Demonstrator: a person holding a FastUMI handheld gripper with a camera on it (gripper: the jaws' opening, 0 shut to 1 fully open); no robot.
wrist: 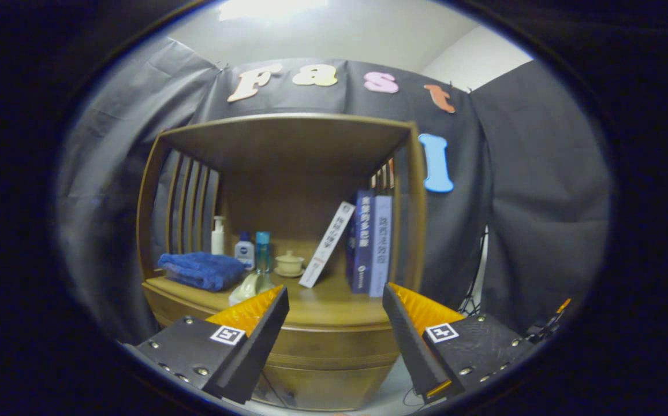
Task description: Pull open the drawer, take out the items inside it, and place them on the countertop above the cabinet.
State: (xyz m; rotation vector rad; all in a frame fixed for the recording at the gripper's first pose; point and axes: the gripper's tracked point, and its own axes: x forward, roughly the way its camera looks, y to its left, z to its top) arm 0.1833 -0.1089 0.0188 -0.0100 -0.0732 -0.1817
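A wooden cabinet [287, 173] with a hooded shelf stands ahead of me. Its countertop [334, 309] runs just beyond my fingertips. Below the countertop's front edge the curved drawer front [334, 346] shows between my fingers and looks closed. My gripper [334, 300] is open, with a wide gap and nothing between the fingers, and hangs a little short of the cabinet. What lies inside the drawer is hidden.
On the countertop sit a folded blue towel [202, 270], a pump bottle [217, 236], two small bottles [253, 249], a lidded cup on a saucer [289, 263], a pale green object [248, 287] and several books [368, 242], one leaning [328, 245]. Black cloth hangs behind and to the right.
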